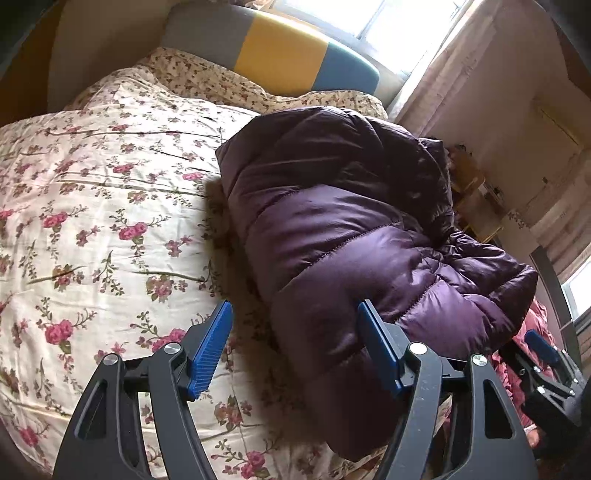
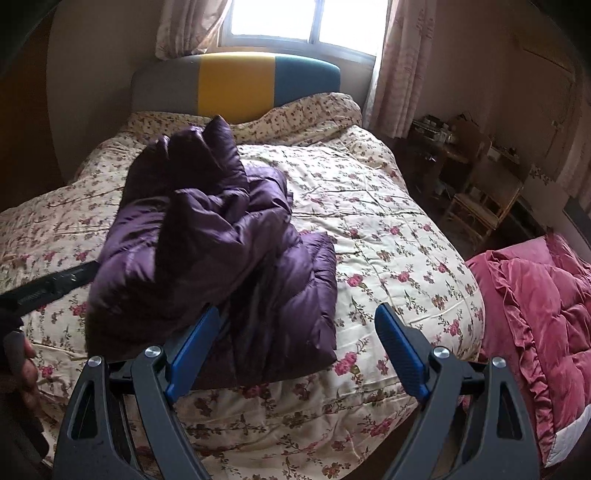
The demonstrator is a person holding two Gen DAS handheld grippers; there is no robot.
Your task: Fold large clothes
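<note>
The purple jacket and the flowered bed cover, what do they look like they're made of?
The purple jacket looks like a glossy synthetic shell, probably nylon or polyester, over puffy filling: it shines in the window light and is stitched into swollen quilted bands. The flowered bed cover looks like matte woven cloth, perhaps cotton: no sheen, with fine creases.

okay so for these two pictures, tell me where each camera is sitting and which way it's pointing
Left wrist view: sits on the left gripper, looking forward over the floral bedspread at the purple puffer jacket; its own open blue fingers show, and the right gripper at the right edge.
Right wrist view: sits on the right gripper, facing the headboard and window; open fingers show, plus the person's left hand at the left edge.
Shared: the jacket, bedspread, headboard and pink quilt.
</note>
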